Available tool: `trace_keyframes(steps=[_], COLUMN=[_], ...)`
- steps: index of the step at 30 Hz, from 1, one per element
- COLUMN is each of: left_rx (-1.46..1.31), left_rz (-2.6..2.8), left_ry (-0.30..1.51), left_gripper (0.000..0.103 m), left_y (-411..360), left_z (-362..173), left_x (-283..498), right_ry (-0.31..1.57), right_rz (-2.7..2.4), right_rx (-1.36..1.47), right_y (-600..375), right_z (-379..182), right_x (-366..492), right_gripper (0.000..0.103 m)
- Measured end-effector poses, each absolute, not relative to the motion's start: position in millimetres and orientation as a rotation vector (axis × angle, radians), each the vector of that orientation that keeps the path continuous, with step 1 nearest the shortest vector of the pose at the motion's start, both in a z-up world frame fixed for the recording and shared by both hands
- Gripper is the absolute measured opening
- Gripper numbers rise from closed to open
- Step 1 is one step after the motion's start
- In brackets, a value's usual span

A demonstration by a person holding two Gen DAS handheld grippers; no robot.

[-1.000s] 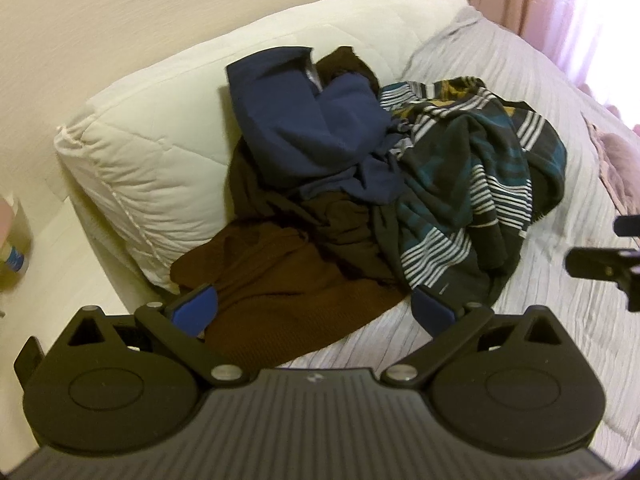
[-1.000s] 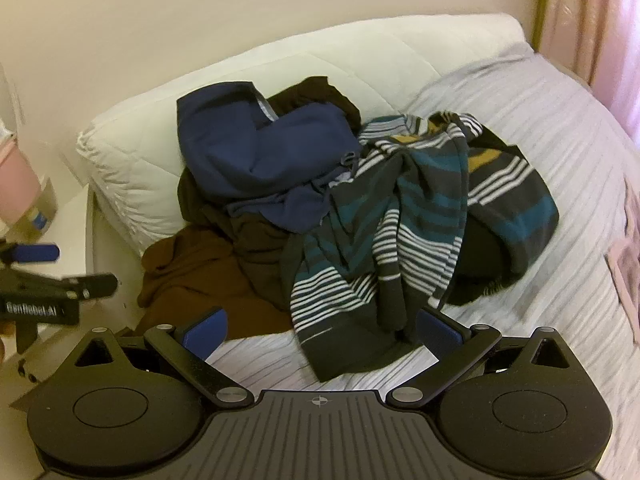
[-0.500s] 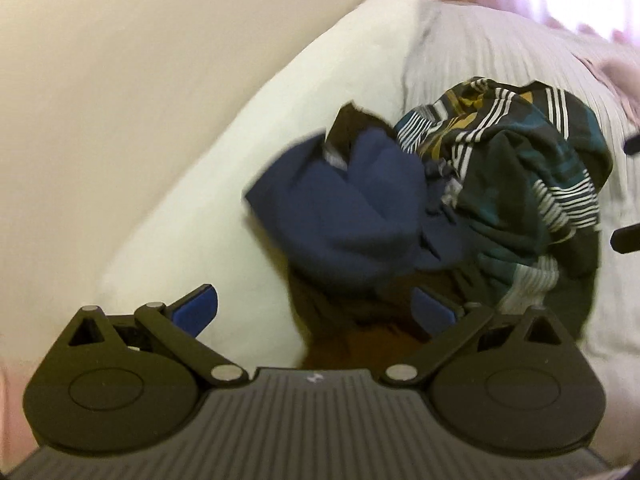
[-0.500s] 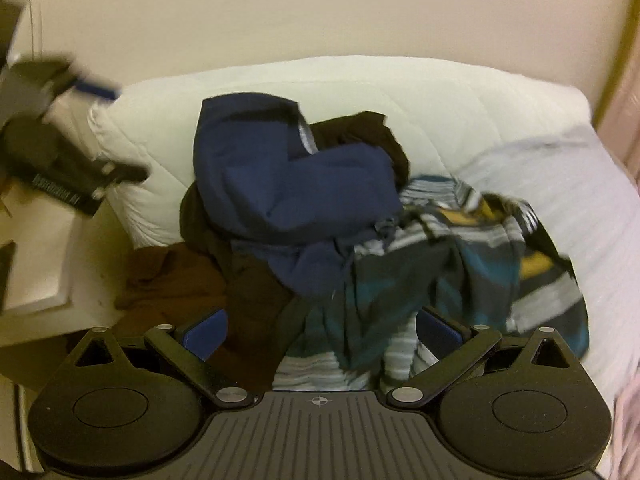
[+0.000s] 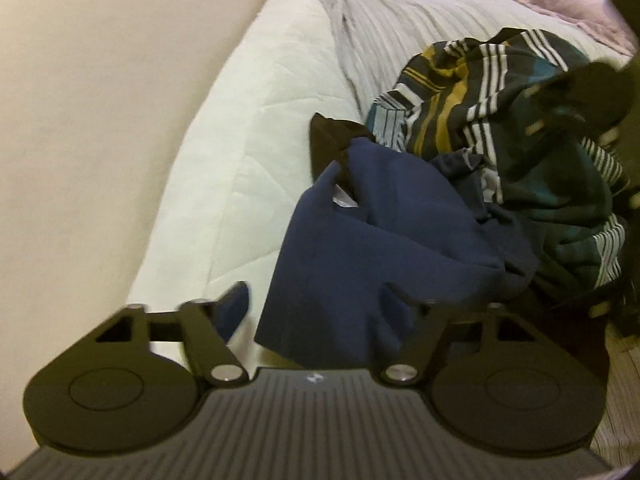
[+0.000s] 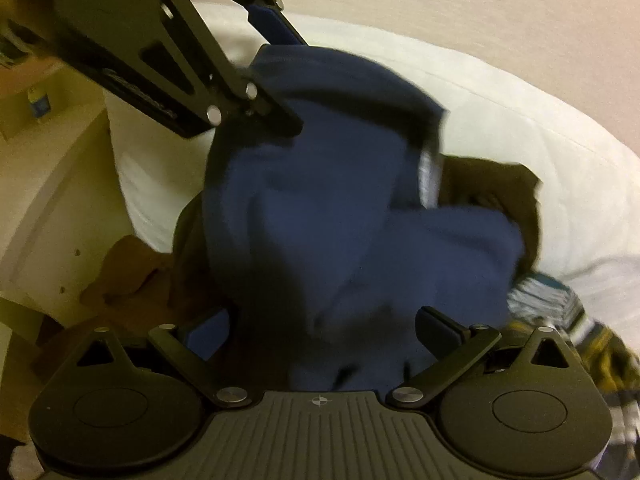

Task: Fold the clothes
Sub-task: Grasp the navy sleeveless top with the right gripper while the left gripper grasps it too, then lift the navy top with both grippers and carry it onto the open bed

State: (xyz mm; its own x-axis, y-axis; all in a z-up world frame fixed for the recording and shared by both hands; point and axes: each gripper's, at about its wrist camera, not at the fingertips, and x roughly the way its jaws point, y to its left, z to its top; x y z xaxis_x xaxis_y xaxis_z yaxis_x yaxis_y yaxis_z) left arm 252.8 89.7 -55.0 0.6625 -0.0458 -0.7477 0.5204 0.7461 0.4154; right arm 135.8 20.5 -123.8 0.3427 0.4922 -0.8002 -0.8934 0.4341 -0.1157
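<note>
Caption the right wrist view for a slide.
Both hand-held grippers, right and left, open at the navy garment against the white pillow.

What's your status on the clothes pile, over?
Both claws open, left claw and right claw each astride the navy garment. Nothing gripped. Brown garment and striped shirt tangled beneath.

Navy garment soft matt cloth; pillow quilted.

Navy garment crumpled atop my pile, on a brown garment. Striped garment, teal, white and mustard bands, bunched at its 2 o'clock in my left view.
</note>
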Motion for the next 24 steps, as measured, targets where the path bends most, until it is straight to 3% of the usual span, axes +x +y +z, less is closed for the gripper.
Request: trace_keyframes(steps=[2, 4, 6, 8, 15, 24], left_rx=[0.661, 0.659, 0.653, 0.629, 0.572, 0.497], left_rz=[-0.361, -0.369, -0.38, -0.396, -0.447, -0.67], left_ry=[0.792, 0.793, 0.794, 0.782, 0.665, 0.44], left_gripper=[0.036, 0.023, 0.013, 0.007, 0.005, 0.004], left_y=[93, 95, 97, 99, 87, -4], left_z=[-55, -57, -58, -56, -13, 76], left_x=[252, 248, 244, 240, 210, 92], right_ry=[0.769, 0.769, 0.768, 0.768, 0.754, 0.681], right_rz=[0.949, 0.921, 0.893, 0.865, 0.764, 0.516], right_rx=[-0.586, -0.558, -0.53, -0.503, -0.393, -0.172], right_y=[13, 5, -3, -11, -46, -210], right_z=[-117, -110, -103, -96, -65, 4], right_x=[134, 132, 130, 128, 116, -16], right_gripper=[0.077, 0.072, 0.028, 0.016, 0.01, 0.009])
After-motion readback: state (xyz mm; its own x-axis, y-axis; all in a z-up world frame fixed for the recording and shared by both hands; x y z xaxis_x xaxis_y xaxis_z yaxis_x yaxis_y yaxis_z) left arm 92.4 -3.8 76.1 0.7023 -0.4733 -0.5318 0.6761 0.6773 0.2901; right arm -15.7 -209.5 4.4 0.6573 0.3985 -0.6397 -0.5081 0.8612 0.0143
